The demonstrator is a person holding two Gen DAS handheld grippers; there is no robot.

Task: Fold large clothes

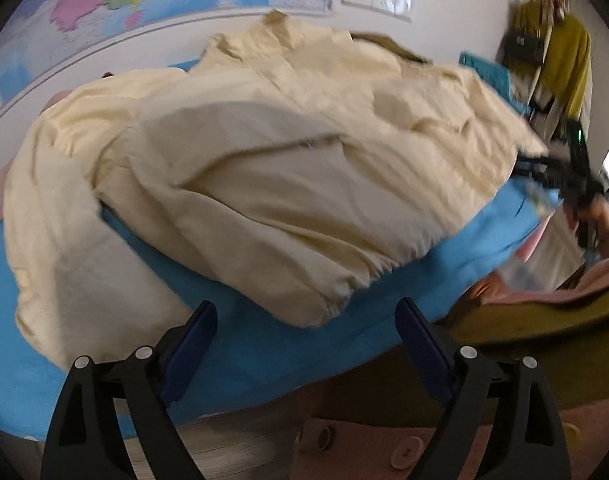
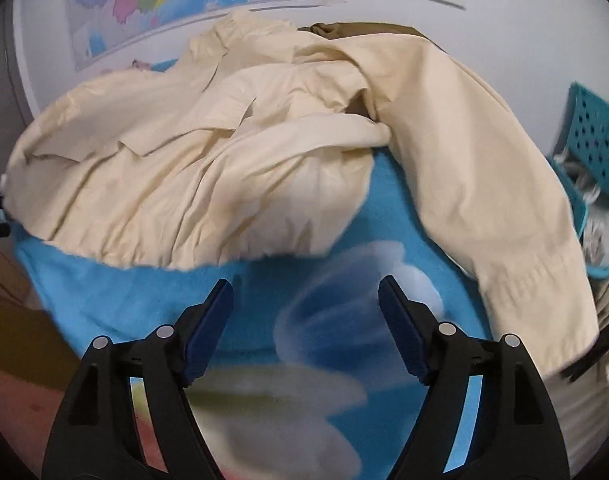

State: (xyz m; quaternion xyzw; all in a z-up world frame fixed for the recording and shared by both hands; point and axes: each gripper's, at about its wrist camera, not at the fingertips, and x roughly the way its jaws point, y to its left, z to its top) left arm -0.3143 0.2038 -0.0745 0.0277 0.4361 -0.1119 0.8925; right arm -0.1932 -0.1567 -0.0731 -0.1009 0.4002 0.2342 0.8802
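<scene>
I hold both grippers above the near edge of the blue blanket [image 2: 104, 292], pitched down toward the cream jacket [image 2: 176, 184]. The left gripper [image 1: 306, 344] has its jaws wide apart with nothing between them; the jacket hem [image 1: 336, 300] lies just beyond its fingertips, slightly right of centre. The right gripper [image 2: 306, 320] is likewise wide open and empty, with bare blanket under it and the hem [image 2: 240, 256] a little farther off.

The jacket body runs left to right across the blanket, collar at the far side near the wall. One sleeve [image 2: 484, 200] trails from the far shoulder toward the near right, its cuff at the blanket edge. I judge the left gripper nearer the hem and the right gripper nearer that sleeve. A teal basket [image 2: 596, 132] limits room on the right; the near side is open.
</scene>
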